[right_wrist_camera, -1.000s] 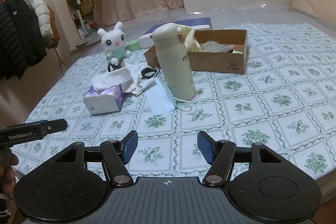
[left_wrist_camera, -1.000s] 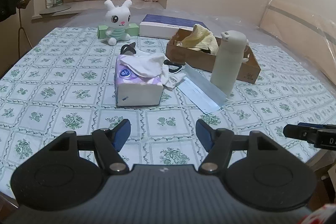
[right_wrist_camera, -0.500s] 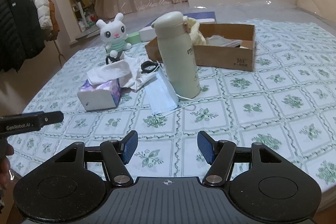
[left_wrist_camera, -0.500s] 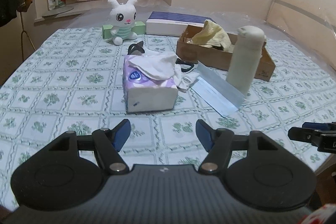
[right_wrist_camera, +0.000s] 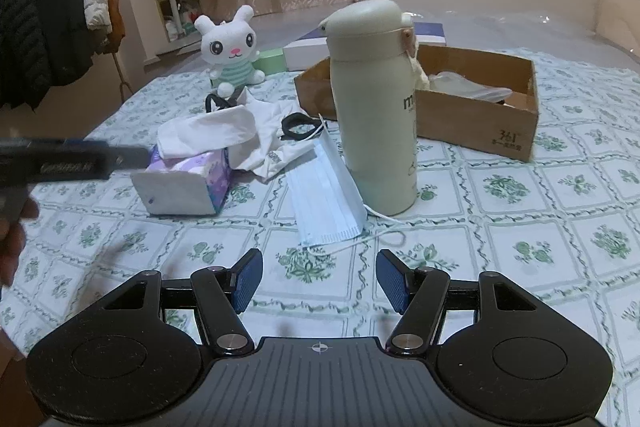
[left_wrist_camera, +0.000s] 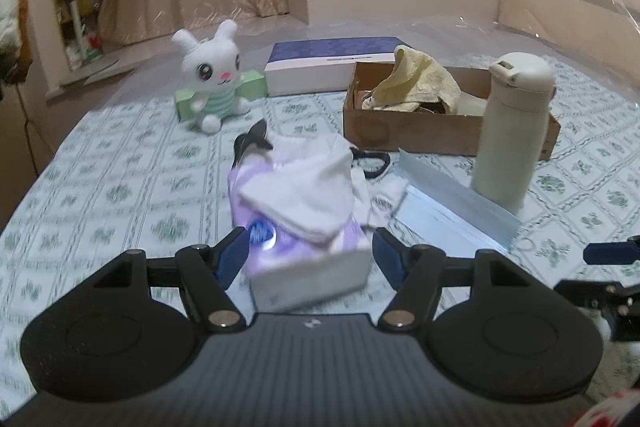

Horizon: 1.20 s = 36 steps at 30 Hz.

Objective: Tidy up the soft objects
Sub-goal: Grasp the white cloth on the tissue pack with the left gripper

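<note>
A purple tissue pack (left_wrist_camera: 304, 259) with a white cloth (left_wrist_camera: 304, 187) draped on it lies on the patterned tablecloth (left_wrist_camera: 120, 195). My left gripper (left_wrist_camera: 311, 259) is open and empty, its jaws on either side of the pack's near end. A blue face mask (right_wrist_camera: 326, 195) lies beside a cream bottle (right_wrist_camera: 374, 107). My right gripper (right_wrist_camera: 318, 279) is open and empty, just short of the mask. A white bunny plush (left_wrist_camera: 212, 79) sits at the back. A yellow towel (left_wrist_camera: 416, 79) lies in a cardboard box (left_wrist_camera: 416, 127).
A blue-and-white flat box (left_wrist_camera: 328, 63) and a green box (left_wrist_camera: 252, 83) stand behind the bunny. Black cords (right_wrist_camera: 298, 125) lie by the cloth. Coats (right_wrist_camera: 52, 27) hang on a rack at the left. The left gripper shows in the right wrist view (right_wrist_camera: 72, 163).
My left gripper has moved forward up to the tissue pack, which now sits between its open jaws. My right gripper has moved forward toward the mask and bottle.
</note>
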Tool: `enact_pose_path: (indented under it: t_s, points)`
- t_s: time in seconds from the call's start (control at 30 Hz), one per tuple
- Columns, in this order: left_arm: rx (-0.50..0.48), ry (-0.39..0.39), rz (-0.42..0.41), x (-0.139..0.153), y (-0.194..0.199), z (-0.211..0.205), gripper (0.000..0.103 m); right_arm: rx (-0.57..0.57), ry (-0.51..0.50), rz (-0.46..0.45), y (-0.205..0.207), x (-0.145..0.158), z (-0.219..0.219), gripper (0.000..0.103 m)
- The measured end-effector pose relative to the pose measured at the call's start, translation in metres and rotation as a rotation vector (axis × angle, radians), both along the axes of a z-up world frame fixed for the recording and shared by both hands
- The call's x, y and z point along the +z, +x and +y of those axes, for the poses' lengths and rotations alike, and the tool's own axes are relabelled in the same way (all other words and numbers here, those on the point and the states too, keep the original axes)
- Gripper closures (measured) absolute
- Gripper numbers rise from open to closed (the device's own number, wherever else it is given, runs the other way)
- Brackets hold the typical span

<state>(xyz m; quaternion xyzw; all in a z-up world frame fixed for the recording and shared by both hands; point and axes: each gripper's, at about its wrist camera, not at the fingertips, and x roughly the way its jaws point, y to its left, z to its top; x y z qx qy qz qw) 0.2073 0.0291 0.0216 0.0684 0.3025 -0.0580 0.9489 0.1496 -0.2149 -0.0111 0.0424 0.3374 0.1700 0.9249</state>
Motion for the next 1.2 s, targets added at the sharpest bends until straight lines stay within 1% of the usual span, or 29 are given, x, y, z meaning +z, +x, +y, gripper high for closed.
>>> enact_pose_path:
  t_s: [0.17,0.23,0.33,0.43,0.47,0.5,0.57,0.6,0.7,0.77,0.83,1.0,1.03,1.1,1.2]
  points:
    - [-0.062,0.069,0.002,-0.009,0.038,-0.010,0.039,0.013,-0.015,-0.002,0.015,-0.008,0.006,0.040]
    - [-0.073,0.089,0.013,-0.015,0.051,-0.012,0.042,0.017,-0.016,0.003,0.020,-0.012,0.009,0.040]
    - [-0.081,0.115,0.031,-0.024,0.067,-0.015,0.051,0.018,-0.013,0.017,0.027,-0.019,0.010,0.040]
    - [-0.086,0.154,0.022,-0.029,0.075,-0.017,0.065,0.017,-0.010,0.028,0.032,-0.025,0.011,0.040]
    - [-0.087,0.156,0.021,-0.029,0.076,-0.016,0.076,0.017,-0.011,0.031,0.033,-0.026,0.011,0.040]
    - [-0.087,0.153,0.026,-0.029,0.077,-0.016,0.090,0.017,-0.011,0.033,0.034,-0.027,0.011,0.040]
    - [-0.086,0.136,0.034,-0.028,0.077,-0.015,0.100,0.015,-0.012,0.038,0.036,-0.029,0.010,0.040]
    - [-0.086,0.125,0.034,-0.027,0.076,-0.015,0.102,0.014,-0.012,0.039,0.036,-0.030,0.010,0.040]
    - [-0.090,0.089,0.027,-0.021,0.063,-0.016,0.103,0.009,-0.007,0.040,0.036,-0.030,0.008,0.040]
    - [-0.115,0.047,0.031,-0.016,0.049,-0.018,0.103,0.008,-0.005,0.037,0.035,-0.028,0.008,0.040]
    - [-0.149,-0.010,0.050,-0.012,0.034,-0.020,0.103,0.007,-0.002,0.034,0.033,-0.027,0.007,0.040]
    - [-0.267,-0.101,0.108,-0.010,-0.010,-0.029,0.103,-0.003,0.010,0.027,0.026,-0.021,0.003,0.040]
    - [-0.282,-0.106,0.113,-0.011,-0.015,-0.031,0.103,-0.006,0.011,0.027,0.025,-0.020,0.002,0.040]
    - [-0.297,-0.091,0.111,-0.013,-0.019,-0.035,0.103,-0.014,0.016,0.027,0.023,-0.019,0.000,0.040]
    - [-0.288,-0.067,0.099,-0.017,-0.013,-0.042,0.103,-0.025,0.023,0.030,0.021,-0.018,-0.004,0.040]
